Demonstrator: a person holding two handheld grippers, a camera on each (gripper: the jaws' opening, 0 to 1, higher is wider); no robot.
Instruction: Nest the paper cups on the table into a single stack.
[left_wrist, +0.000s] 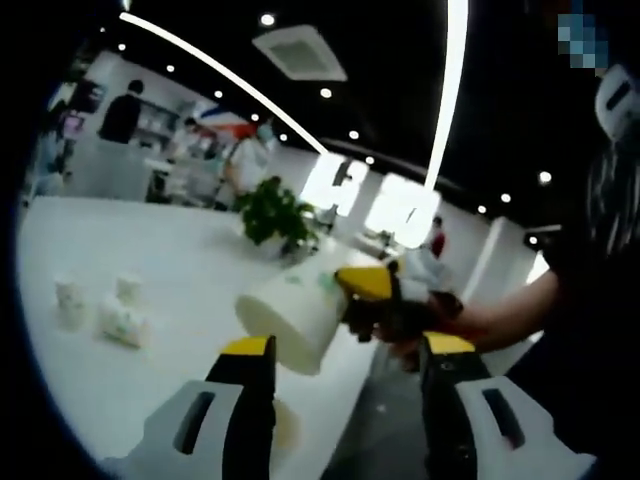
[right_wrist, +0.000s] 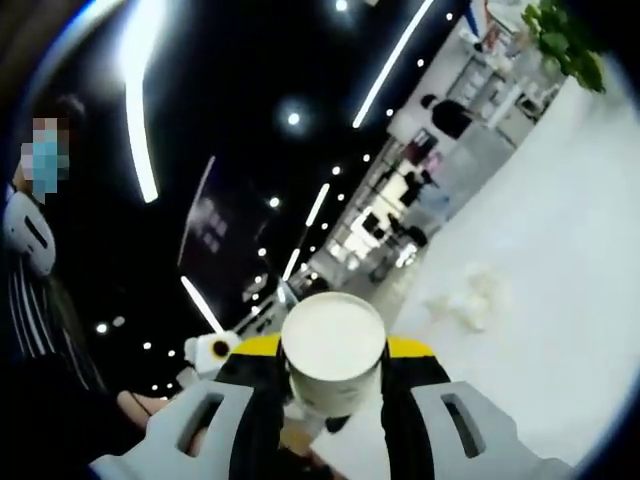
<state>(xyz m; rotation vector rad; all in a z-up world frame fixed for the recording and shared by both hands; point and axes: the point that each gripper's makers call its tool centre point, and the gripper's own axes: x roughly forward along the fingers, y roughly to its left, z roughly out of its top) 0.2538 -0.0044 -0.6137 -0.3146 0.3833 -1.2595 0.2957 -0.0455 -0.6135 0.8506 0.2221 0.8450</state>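
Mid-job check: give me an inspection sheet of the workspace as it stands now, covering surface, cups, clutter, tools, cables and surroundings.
Surface: white table, bare around the cups.
Job's things: one paper cup held in the air, lying sideways; loose cups grouped on the table.
Clutter: potted plant at the far edge.
Tools: right tool shut on the paper cup; left tool open, holding nothing.
Cables: nothing seen.
Surroundings: dark ceiling with strip lights; people standing beyond the table.

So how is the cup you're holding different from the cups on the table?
The held cup is up in the air, tipped sideways, gripped by the right gripper. The table cups sit far off on the white table, looking much smaller from here, untouched. All are white paper cups.
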